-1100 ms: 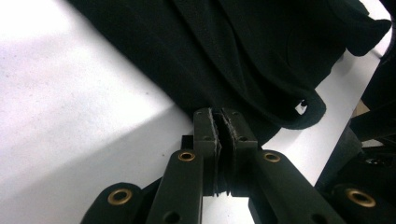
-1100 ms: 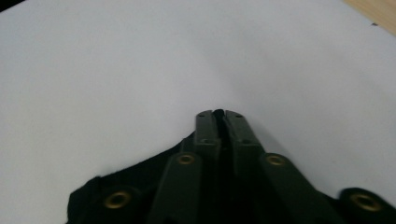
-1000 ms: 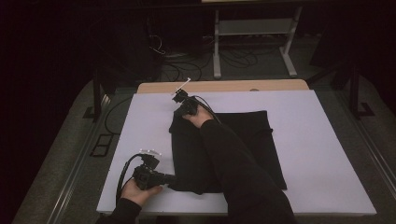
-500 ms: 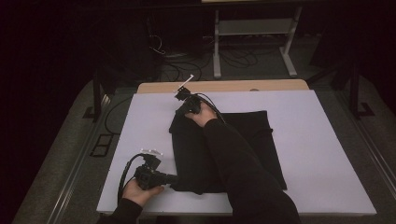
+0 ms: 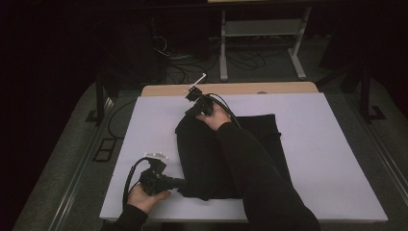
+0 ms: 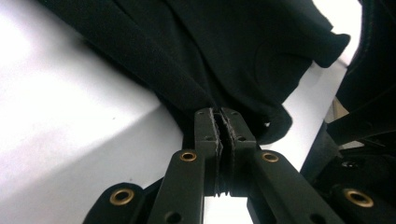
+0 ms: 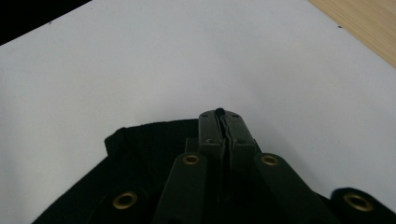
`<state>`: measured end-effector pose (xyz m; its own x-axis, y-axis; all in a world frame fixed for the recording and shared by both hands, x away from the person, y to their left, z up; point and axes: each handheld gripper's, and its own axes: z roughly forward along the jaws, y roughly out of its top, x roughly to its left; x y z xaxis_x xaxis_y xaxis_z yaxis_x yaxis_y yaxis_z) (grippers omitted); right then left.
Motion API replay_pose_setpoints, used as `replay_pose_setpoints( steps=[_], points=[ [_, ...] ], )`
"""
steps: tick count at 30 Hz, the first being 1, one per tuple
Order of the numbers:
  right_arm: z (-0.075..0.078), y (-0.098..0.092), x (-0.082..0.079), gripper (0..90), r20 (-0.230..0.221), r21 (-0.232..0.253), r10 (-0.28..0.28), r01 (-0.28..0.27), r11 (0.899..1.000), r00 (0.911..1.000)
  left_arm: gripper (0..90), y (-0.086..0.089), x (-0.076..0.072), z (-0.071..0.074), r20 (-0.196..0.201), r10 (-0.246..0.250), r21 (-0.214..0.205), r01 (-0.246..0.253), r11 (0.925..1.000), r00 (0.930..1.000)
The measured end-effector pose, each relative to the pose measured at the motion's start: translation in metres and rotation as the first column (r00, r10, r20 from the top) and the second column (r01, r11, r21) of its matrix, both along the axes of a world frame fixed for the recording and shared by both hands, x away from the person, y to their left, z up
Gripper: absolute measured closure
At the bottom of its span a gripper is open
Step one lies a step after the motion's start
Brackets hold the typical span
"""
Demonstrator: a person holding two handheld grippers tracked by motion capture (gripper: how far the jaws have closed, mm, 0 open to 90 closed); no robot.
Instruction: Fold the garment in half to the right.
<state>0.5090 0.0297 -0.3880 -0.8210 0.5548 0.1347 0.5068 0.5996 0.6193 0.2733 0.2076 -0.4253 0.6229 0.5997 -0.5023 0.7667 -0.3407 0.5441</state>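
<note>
High view: a black cloth [image 5: 226,154] lies on the white worktop [image 5: 332,149], left of centre, running from near the front edge toward the back edge. You hold your left gripper [image 5: 180,183] clenched on the cloth's front-left corner, low on the worktop, which pins that end as an anchor. Your right gripper [image 5: 192,103] is clenched on the far-left corner, near the back edge, with your sleeve [image 5: 260,173] lying across the cloth.

Left gripper view: the jaws stand pressed together with a pinch of cloth [image 6: 233,56] between the pads.

Right gripper view: the jaws are closed on a thin hem of cloth [image 7: 140,154], raised clear of the worktop [image 7: 233,56].

Judgement: holding both corners of one side suits a fold or a straightening pull. The grip at each corner is narrow; a hem could slip if you pull hard.
</note>
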Motion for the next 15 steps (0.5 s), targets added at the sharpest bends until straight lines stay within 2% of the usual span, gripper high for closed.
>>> replay_pose_setpoints(
  steps=[6, 9, 15],
  points=[
    [0.006, -0.019, -0.007, 86.2, 0.013, 0.005, -0.026, 0.026, 1.0, 0.9996, 84.4, -0.003, -0.001, 0.006, 0.026, -0.014, -0.029, 0.014, 0.9995, 0.9996],
    [0.005, -0.028, -0.012, 86.2, 0.007, 0.044, -0.065, 0.065, 0.997, 0.9979, 84.5, -0.005, -0.001, 0.009, 0.039, -0.009, -0.034, 0.011, 0.9994, 0.9992],
    [0.003, -0.046, -0.016, 86.2, 0.016, 0.052, -0.072, 0.071, 0.996, 0.9973, 84.6, -0.012, 0.0, 0.014, 0.053, -0.028, -0.048, 0.031, 0.9984, 0.9982]
  ],
)
